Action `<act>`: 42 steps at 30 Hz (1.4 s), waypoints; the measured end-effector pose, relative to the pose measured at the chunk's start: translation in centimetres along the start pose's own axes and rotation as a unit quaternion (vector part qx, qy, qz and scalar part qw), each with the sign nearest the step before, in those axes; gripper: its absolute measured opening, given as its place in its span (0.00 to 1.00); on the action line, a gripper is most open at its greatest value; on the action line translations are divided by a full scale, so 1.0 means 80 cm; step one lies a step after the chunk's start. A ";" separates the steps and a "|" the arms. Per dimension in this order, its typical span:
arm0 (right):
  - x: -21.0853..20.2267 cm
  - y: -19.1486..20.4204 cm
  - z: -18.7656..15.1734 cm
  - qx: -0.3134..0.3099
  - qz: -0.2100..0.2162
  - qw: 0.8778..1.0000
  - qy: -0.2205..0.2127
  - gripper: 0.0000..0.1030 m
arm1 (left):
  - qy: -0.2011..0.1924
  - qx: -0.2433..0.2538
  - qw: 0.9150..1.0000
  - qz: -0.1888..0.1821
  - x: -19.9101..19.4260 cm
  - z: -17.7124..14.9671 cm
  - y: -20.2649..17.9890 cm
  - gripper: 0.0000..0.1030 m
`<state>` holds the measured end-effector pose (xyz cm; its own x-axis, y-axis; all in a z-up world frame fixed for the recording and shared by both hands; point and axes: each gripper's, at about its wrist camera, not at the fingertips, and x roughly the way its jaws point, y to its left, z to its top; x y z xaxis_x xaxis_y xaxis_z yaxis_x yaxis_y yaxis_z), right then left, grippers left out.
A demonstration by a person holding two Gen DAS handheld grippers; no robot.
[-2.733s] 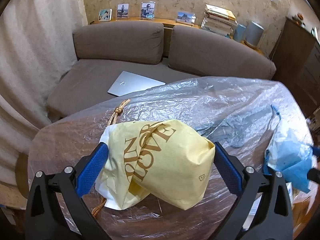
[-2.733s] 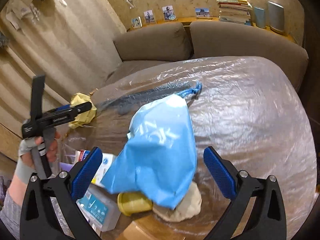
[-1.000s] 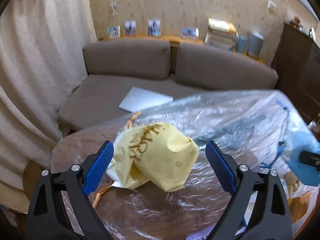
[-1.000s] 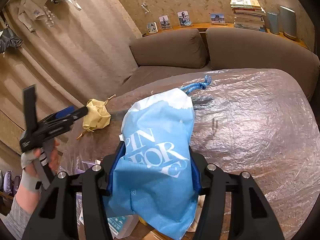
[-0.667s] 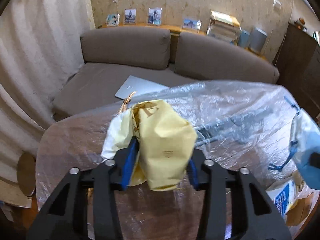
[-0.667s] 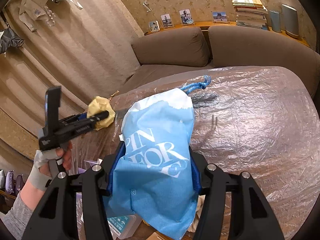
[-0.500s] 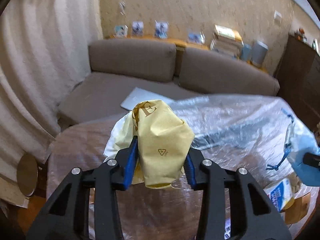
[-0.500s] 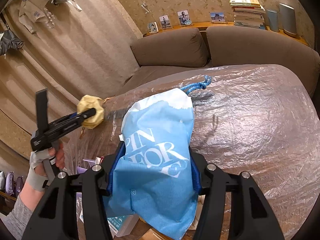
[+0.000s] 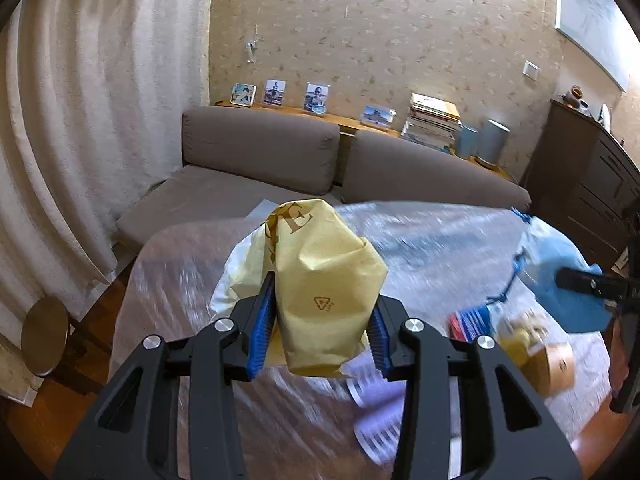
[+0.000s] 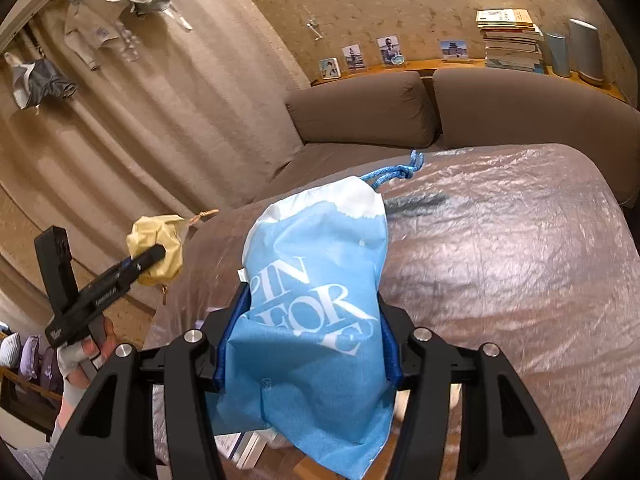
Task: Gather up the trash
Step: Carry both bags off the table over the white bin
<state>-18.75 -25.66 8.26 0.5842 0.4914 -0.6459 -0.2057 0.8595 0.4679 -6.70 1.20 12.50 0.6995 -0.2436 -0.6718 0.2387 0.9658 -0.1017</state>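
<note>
My left gripper (image 9: 320, 322) is shut on a yellow drawstring bag (image 9: 320, 280) with brown lettering and holds it above the table. The same bag (image 10: 158, 248) shows in the right wrist view, pinched at the left. My right gripper (image 10: 308, 340) is shut on a blue and white drawstring bag (image 10: 316, 308) with white lettering and a blue cord (image 10: 396, 172), held above the table. That blue bag (image 9: 560, 276) shows at the right of the left wrist view.
The round table (image 10: 520, 260) is covered in crinkled clear plastic. Small boxes, a yellow lid and a wooden ring (image 9: 560, 364) lie near its front edge. A brown sofa (image 9: 260, 160) stands behind, a curtain (image 9: 80, 140) at the left, a dark cabinet (image 9: 600, 192) at the right.
My left gripper closed on the yellow bag and lifted it up off the table. My right gripper closed on the blue bag earlier and keeps holding it raised.
</note>
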 end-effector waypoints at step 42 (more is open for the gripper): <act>-0.145 0.092 -0.241 -0.057 0.063 0.993 0.077 0.53 | 0.059 0.081 0.992 -0.072 -0.185 -0.201 -0.125 0.41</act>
<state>-42.20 -22.32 7.57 0.4239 0.6035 -0.6753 -0.3618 0.7964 0.4846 -30.29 -3.45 11.68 0.5687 -0.3561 -0.7415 0.4419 0.8926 -0.0897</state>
